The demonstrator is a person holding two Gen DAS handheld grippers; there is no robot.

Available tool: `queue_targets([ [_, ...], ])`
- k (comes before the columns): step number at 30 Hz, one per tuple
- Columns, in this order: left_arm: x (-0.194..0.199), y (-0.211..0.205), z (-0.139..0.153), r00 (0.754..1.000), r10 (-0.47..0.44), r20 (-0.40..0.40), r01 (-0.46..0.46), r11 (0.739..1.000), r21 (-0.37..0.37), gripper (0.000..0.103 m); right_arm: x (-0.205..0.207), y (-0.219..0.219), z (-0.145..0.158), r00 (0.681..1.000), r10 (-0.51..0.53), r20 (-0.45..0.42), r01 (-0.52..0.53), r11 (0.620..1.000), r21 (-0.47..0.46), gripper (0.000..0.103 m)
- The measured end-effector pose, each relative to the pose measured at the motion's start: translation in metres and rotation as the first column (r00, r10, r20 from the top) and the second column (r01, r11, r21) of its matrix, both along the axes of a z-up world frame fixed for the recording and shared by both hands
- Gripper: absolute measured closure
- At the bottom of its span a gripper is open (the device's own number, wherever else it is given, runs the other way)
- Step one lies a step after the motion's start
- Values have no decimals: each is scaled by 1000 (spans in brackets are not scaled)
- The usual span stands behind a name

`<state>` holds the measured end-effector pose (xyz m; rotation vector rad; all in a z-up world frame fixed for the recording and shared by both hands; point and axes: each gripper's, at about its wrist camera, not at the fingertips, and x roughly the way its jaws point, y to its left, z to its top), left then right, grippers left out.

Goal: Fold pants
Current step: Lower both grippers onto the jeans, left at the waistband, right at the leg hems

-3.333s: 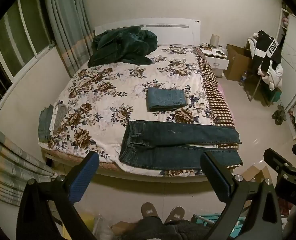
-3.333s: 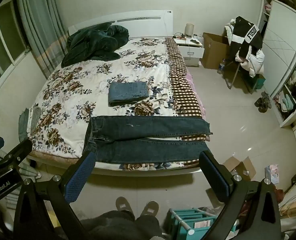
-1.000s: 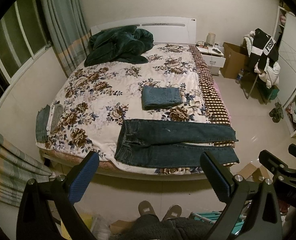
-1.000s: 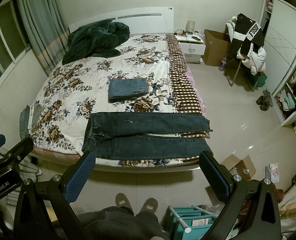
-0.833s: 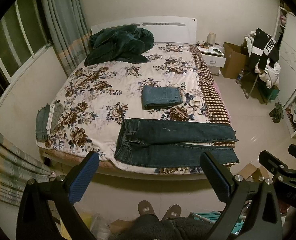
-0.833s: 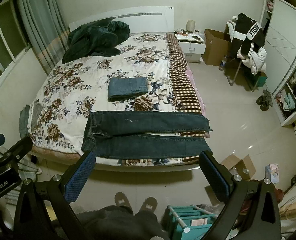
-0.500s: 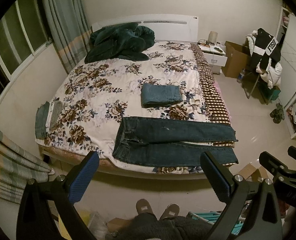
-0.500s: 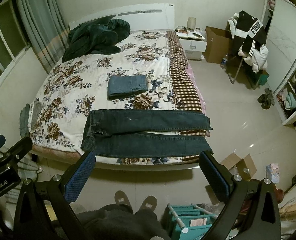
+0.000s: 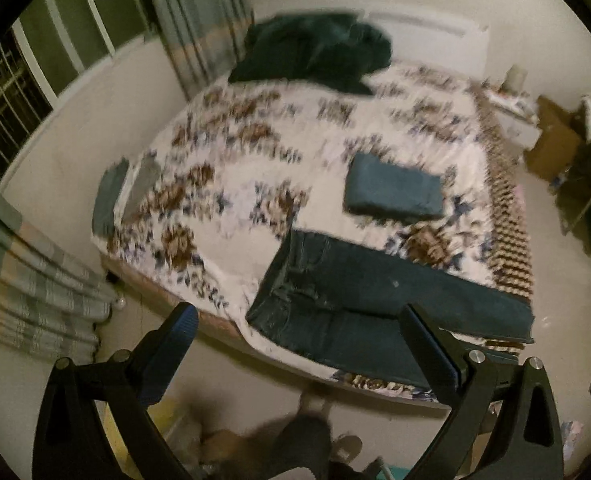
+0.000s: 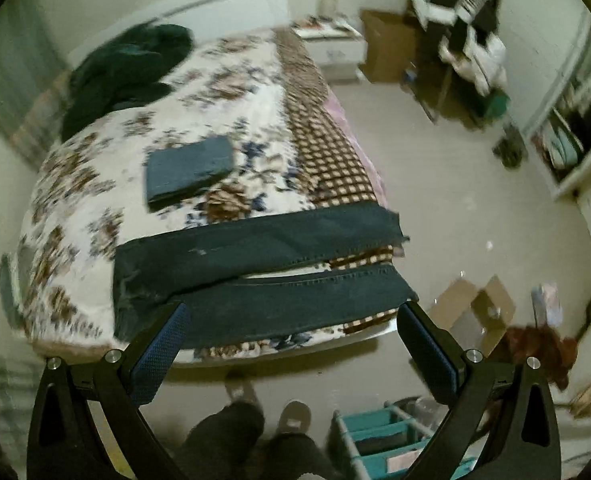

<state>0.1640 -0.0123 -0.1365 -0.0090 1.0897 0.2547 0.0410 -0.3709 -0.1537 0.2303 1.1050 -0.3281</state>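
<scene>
Dark blue jeans [image 9: 359, 296] lie flat across the near end of the floral bed [image 9: 263, 152], waistband to the left, legs to the right; in the right wrist view [image 10: 263, 272] the two legs lie slightly apart. My left gripper [image 9: 299, 344] is open and empty, above the bed's near edge by the waistband. My right gripper [image 10: 291, 340] is open and empty, just short of the near leg. Both views are motion-blurred.
A folded pair of blue jeans [image 9: 393, 192] lies mid-bed. A dark green blanket [image 9: 315, 54] is heaped by the headboard. More folded cloth [image 9: 111, 196] sits at the bed's left edge. A cardboard box [image 10: 471, 308] and a teal rack [image 10: 379, 436] stand on the floor.
Both grippers have swung in toward the bed, the left turning left toward the waistband, the right turning right toward the leg ends. The jeans have not moved.
</scene>
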Motion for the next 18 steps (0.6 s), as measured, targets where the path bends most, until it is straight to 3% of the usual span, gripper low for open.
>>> queue_targets([
  [7, 113, 18, -118, 977, 97, -190, -101, 995, -10, 0, 121, -60, -123, 978, -180, -103, 184, 983, 28, 0],
  [13, 205, 43, -237, 920, 206, -333, -227, 974, -26, 0, 227, -102, -242, 926, -301, -226, 317, 947, 40, 0],
  [18, 270, 57, -322, 876, 279, -392, -316, 948, -31, 0, 295, -131, -330, 879, -374, -297, 400, 916, 30, 0],
])
